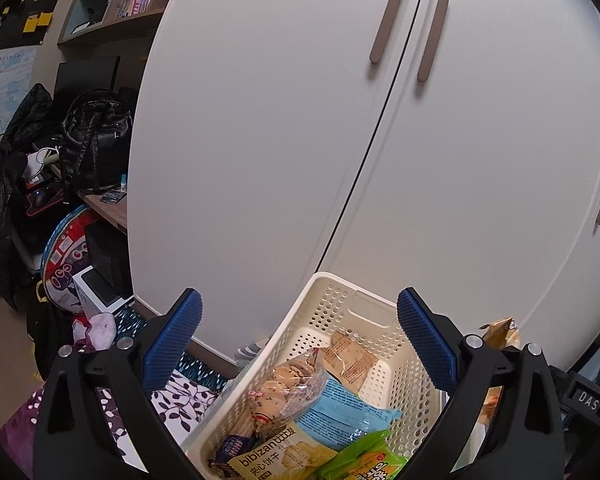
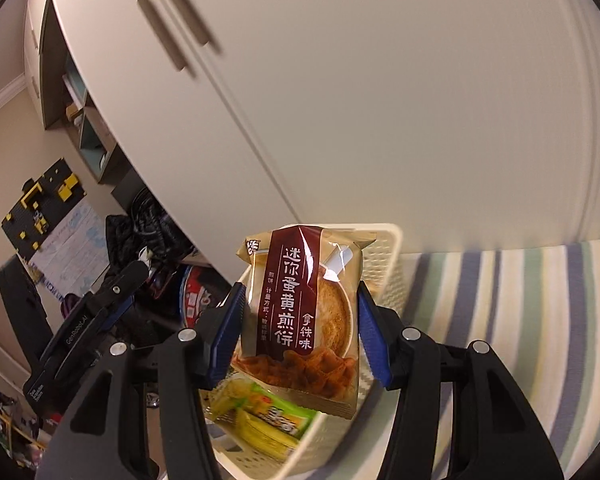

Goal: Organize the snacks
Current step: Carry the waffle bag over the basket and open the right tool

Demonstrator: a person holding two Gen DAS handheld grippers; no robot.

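Above the cream basket [image 2: 384, 264], the right gripper [image 2: 300, 332] pinches a brown egg-cracker packet [image 2: 304, 320] upright. Judged best: lower it over the green packet [image 2: 260, 420] before letting go. Beside the basket, the left gripper [image 1: 300, 344] hangs spread wide, holding nothing.

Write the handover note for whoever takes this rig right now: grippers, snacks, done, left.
Left hand-held gripper: open, empty, above the cream basket.
Right hand-held gripper: shut on a brown egg-pancake snack bag, held upright over the basket's near end.
Basket: stands on striped bedding in front of the white wardrobe.
Done: a cookie bag, a blue packet, a tan packet, a yellow bibizan cracker pack and a green pack already lie inside.
Left: lower the brown bag in and release. Whether more snacks wait outside cannot be told.
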